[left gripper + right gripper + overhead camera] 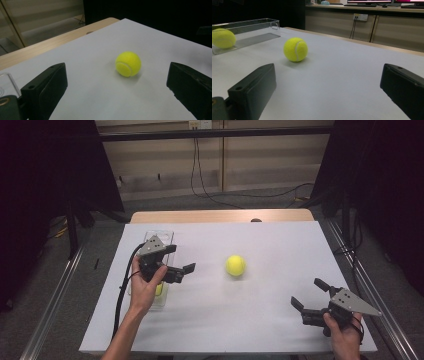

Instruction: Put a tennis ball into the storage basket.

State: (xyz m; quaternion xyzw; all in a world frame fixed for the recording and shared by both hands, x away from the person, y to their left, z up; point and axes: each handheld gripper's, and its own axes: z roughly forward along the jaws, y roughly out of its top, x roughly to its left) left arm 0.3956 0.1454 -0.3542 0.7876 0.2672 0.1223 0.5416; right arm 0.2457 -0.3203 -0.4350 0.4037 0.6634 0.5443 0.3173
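A fuzzy yellow-green tennis ball (128, 64) rests on the white table sheet (100, 95), ahead of the left gripper (181, 262) and between the lines of its spread jaws, untouched. The right gripper (310, 296), jaws also spread wide, has that ball ahead toward its left jaw, well apart.

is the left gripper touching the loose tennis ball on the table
Apart. The left gripper view shows the tennis ball well beyond the open left gripper, white table between them.

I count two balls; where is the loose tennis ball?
In the high view the tennis ball lies mid-table on the white sheet, right of the open left gripper.
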